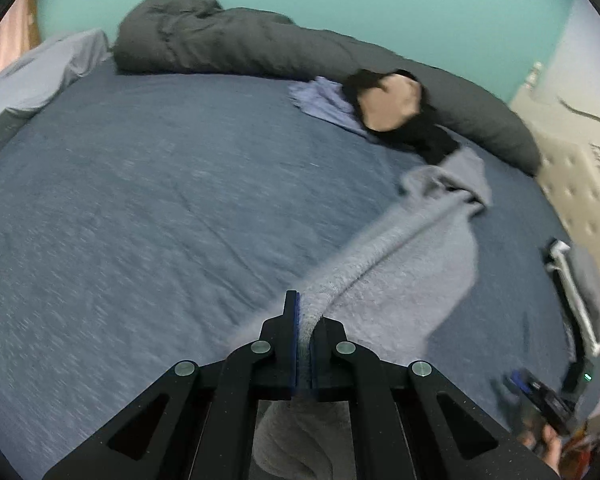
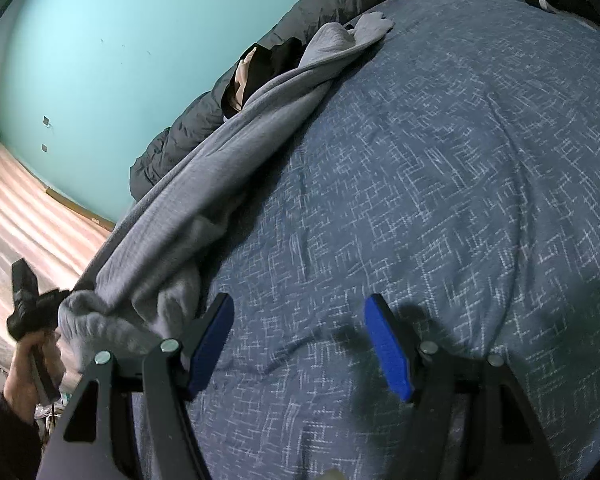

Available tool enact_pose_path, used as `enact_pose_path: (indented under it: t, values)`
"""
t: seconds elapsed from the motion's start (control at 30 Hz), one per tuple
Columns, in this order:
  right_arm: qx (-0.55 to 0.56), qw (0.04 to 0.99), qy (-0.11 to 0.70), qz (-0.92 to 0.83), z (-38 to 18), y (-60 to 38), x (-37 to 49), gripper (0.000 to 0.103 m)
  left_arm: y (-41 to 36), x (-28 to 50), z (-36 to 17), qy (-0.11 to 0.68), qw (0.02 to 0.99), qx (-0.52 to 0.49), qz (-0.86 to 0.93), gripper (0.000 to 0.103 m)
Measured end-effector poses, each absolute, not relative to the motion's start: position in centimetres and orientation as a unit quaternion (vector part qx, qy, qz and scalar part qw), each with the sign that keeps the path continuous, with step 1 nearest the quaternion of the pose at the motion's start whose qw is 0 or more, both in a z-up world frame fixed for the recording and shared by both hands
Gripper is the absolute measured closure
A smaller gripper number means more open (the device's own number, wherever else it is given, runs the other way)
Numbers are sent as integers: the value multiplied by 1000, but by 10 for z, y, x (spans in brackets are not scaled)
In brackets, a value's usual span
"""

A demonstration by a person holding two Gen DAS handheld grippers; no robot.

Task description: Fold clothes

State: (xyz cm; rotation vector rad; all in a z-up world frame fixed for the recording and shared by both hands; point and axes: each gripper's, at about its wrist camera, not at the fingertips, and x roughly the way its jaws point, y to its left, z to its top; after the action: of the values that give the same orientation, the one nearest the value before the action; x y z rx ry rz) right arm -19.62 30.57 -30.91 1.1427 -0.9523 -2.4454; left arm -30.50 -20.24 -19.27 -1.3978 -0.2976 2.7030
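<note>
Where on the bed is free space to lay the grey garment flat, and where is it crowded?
The blue bedspread lies bare under the open right gripper, and between the grey garment and the pillow. It is crowded along the dark duvet, where black and purple clothes lie. The left gripper is clamped on the garment.

Left claw (image 1: 305,344) clamped tight — right claw (image 2: 300,344) agape.
</note>
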Motion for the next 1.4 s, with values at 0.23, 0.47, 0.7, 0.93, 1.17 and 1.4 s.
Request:
enact_pose_path:
  t: [0.23,0.47,0.7,0.93,1.17,1.4]
  values:
    - [399,140,-326,-846,-310,307,-199,34,-249,-342,-219,-122,-32,-472,873,99]
    - [406,141,-323,-843,-315,305,-203,34,-245,-331,-240,-126,-54,-488,862,60]
    - [404,142,-322,-844,-314,302,-199,34,-261,-270,-199,-148,-60,-440,884,33]
    - [404,139,-318,-846,-315,296,-198,34,-224,-210,-193,-176,4,-457,872,27]
    - [405,139,-314,-847,-316,293,-195,34,-182,-199,-225,-200,21,-475,857,27]
    - [402,141,-318,-847,-314,296,-198,34,-155,-223,-251,-178,25,-474,862,27]
